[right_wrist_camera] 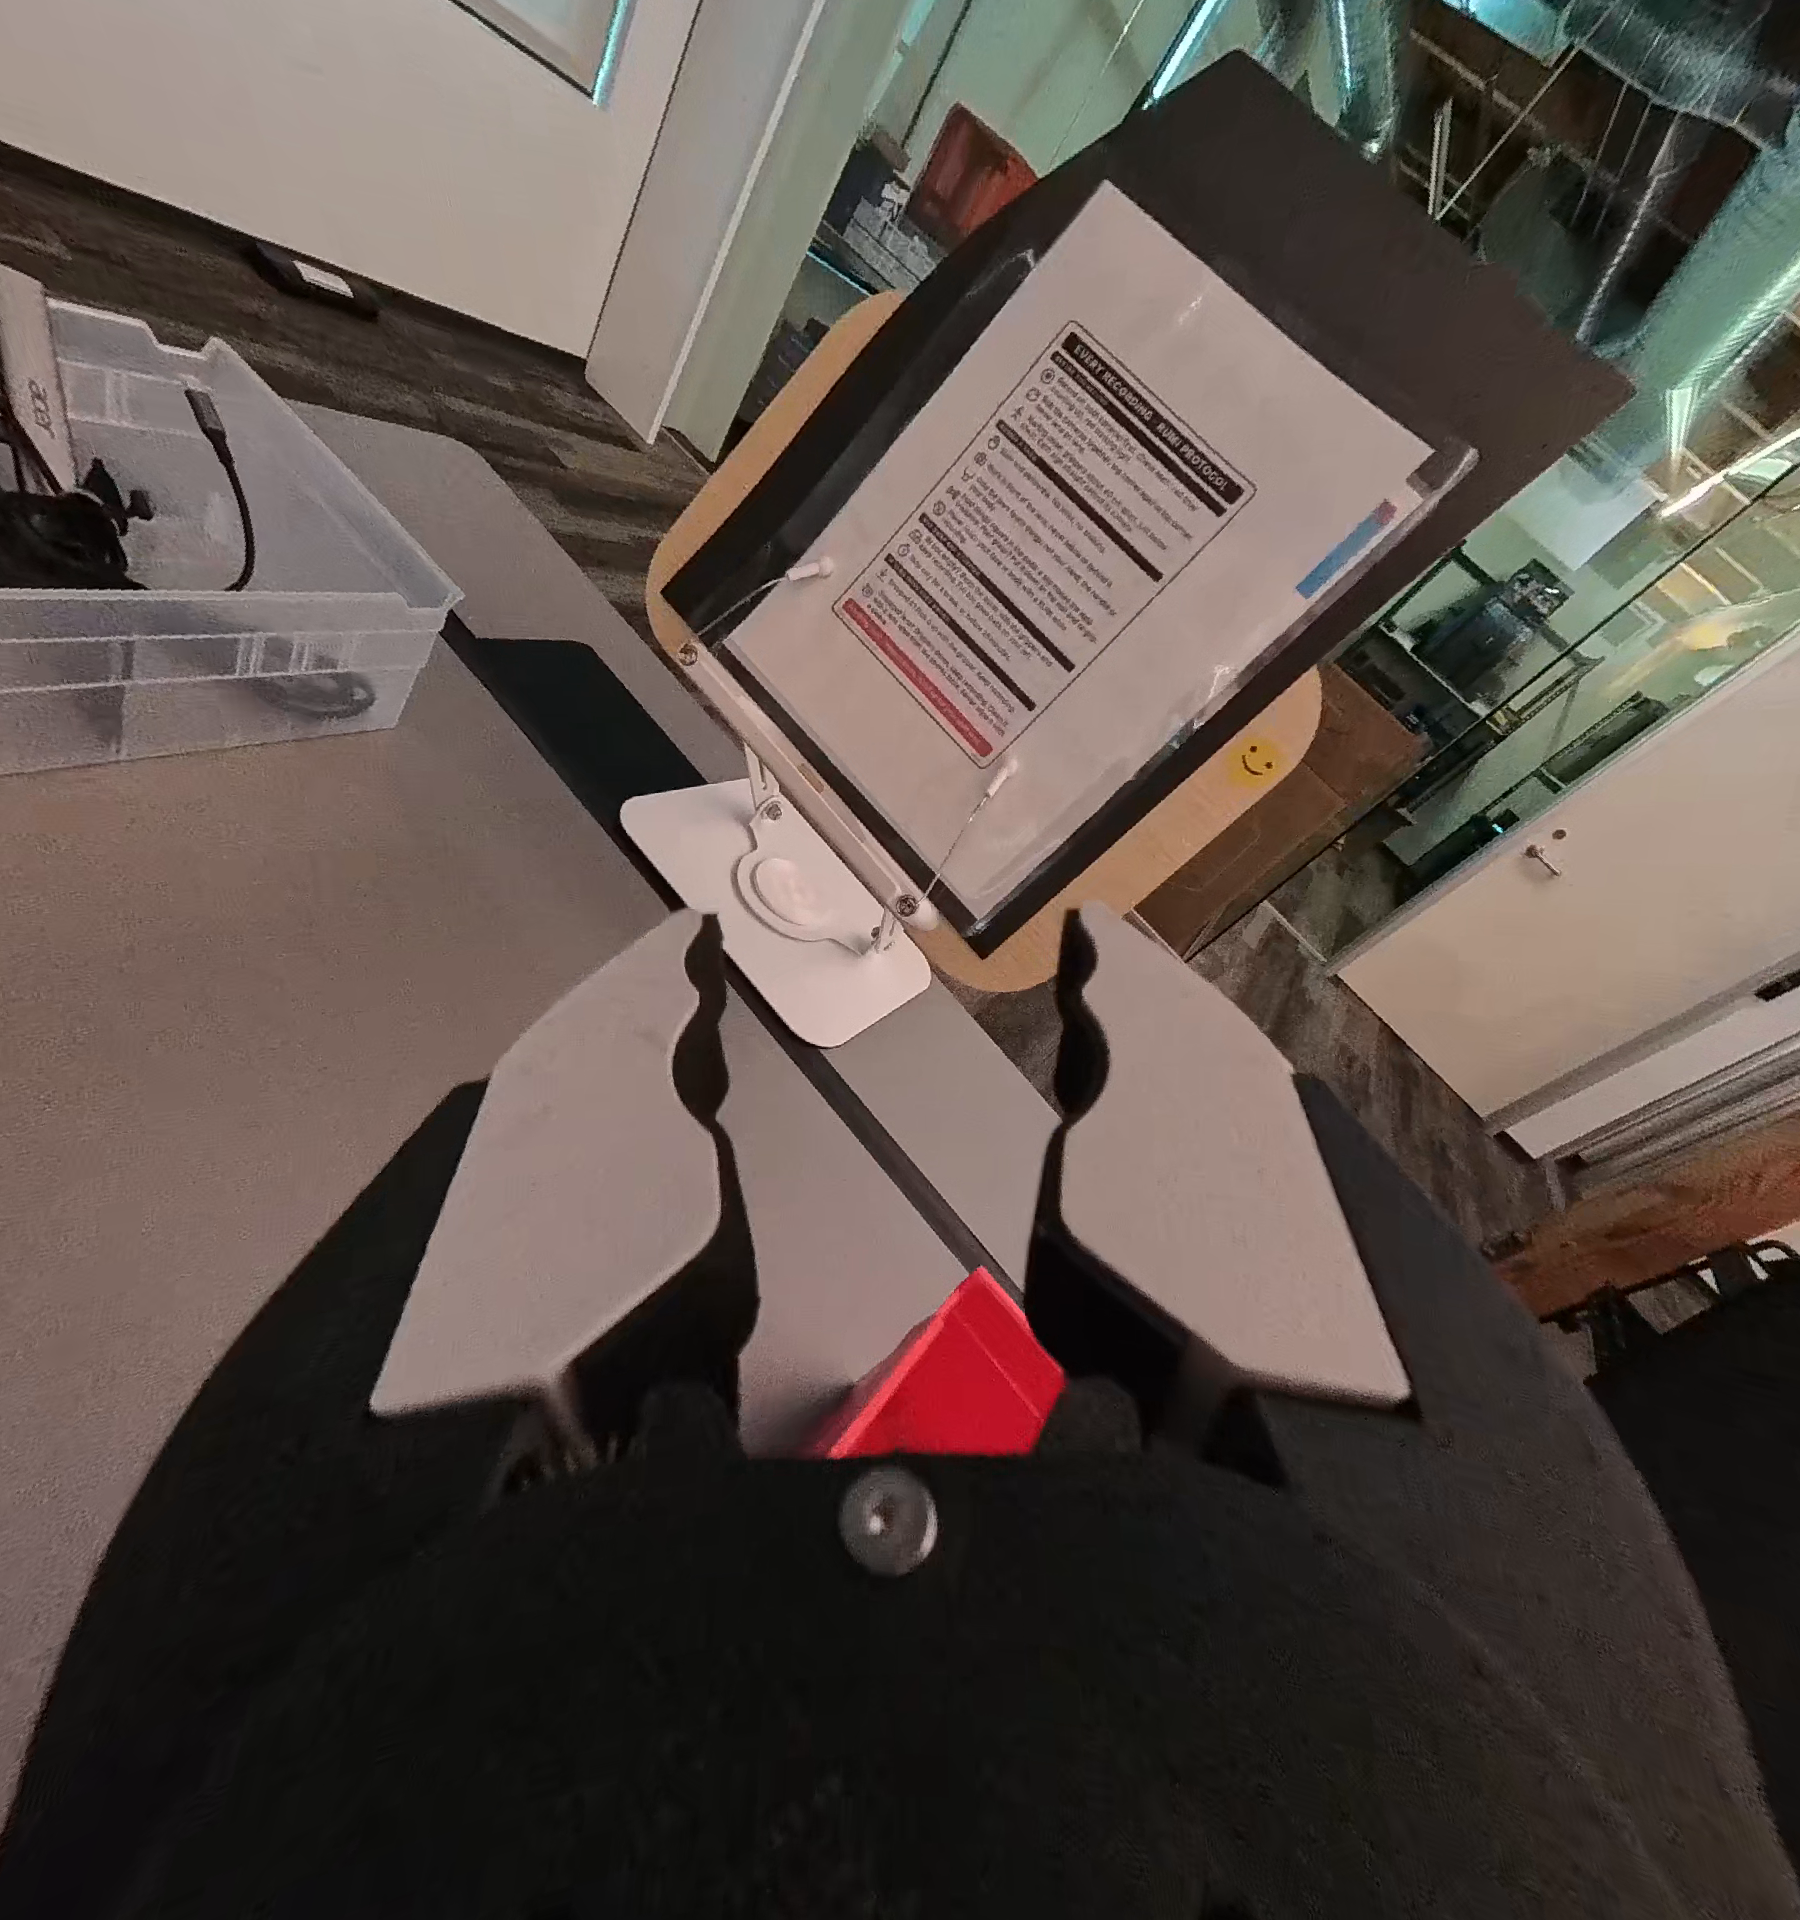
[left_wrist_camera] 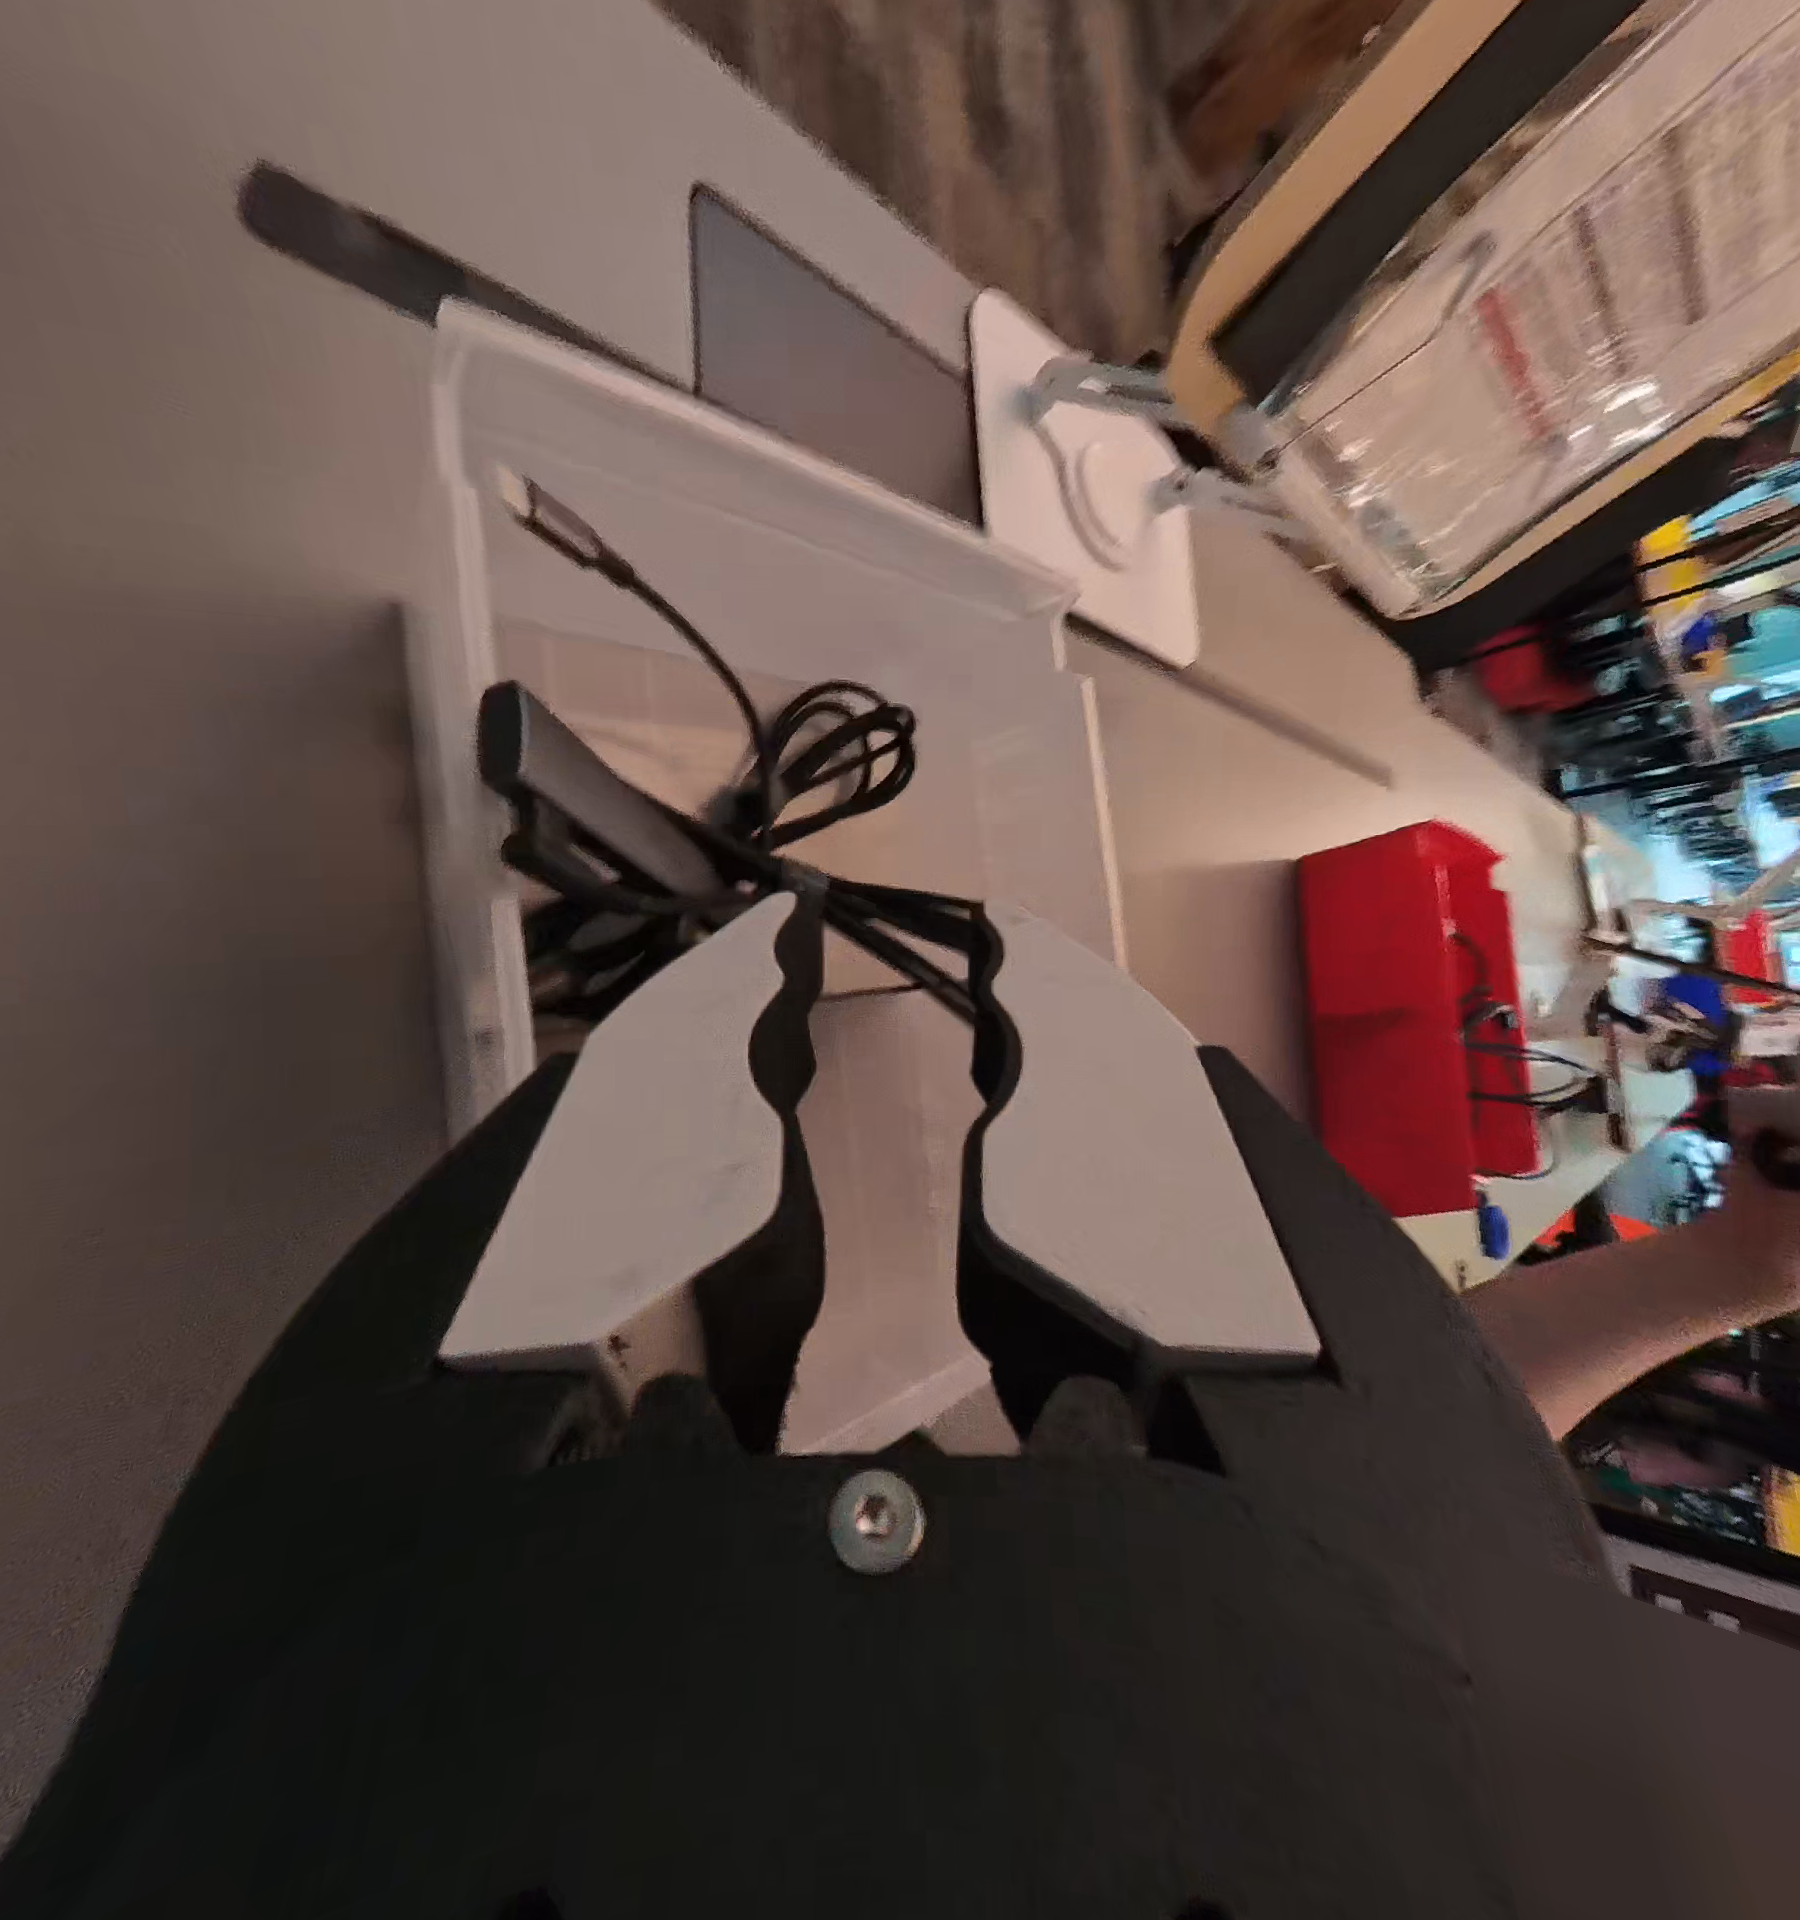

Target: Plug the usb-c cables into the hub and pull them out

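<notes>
A clear plastic bin (left_wrist_camera: 771, 540) on the table holds a grey hub (left_wrist_camera: 584, 779) and a tangle of black usb-c cables (left_wrist_camera: 834, 758). One cable end with a grey plug (left_wrist_camera: 553, 520) lies loose toward the bin's far side. My left gripper (left_wrist_camera: 891, 935) is open and empty, with its fingertips just above the cable bundle in the bin. My right gripper (right_wrist_camera: 891, 935) is open and empty, held above the table away from the bin (right_wrist_camera: 200, 623). In the right wrist view the hub (right_wrist_camera: 28, 384) and a plug (right_wrist_camera: 212, 416) show at far left.
A red box (left_wrist_camera: 1395, 997) sits on the table, also under my right gripper (right_wrist_camera: 948, 1382). A sign holder (right_wrist_camera: 1031, 582) on a white base (right_wrist_camera: 782, 935) stands at the table edge. A dark grey flat pad (left_wrist_camera: 802, 353) lies behind the bin. A person's arm (left_wrist_camera: 1654, 1299) shows at the right. The grippers' ends are close to 50 cm from one another.
</notes>
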The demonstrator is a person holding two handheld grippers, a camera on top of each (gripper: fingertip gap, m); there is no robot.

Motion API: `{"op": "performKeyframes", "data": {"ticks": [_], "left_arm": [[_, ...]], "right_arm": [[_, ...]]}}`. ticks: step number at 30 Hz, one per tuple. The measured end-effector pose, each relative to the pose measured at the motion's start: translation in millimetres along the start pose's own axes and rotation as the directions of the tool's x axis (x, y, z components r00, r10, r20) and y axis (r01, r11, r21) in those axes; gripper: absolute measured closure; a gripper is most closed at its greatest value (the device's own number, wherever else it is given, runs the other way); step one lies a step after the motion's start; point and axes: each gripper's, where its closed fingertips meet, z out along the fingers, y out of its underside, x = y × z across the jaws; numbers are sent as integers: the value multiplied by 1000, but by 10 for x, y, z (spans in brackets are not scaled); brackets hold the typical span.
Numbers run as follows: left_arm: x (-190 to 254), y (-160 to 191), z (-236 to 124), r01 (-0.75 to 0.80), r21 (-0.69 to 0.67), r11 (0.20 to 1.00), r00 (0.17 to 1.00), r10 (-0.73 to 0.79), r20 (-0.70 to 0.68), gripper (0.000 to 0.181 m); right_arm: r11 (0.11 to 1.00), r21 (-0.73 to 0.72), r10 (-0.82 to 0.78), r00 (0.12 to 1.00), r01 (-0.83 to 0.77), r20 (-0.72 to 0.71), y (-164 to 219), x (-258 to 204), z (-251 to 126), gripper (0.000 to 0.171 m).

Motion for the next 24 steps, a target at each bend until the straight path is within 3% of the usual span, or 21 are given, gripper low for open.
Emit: {"op": "performKeyframes", "data": {"ticks": [3,8,14,24], "left_arm": [[-205,179,56,20,-111,994,989,-4,144,150],[-331,307,173,85,-193,977,966,-34,256,146],[-460,296,328,148,-199,969,941,-76,330,146],[-557,222,491,117,-176,977,891,-25,453,147]], "right_arm": [[1000,-7,-18,1000,18,2,7,-20,-4,108],[999,-15,-40,999,40,4,7,-39,-12,108],[998,-29,-60,998,60,5,29,-45,-18,108],[996,-27,-80,997,80,16,14,-73,-41,108]]}}
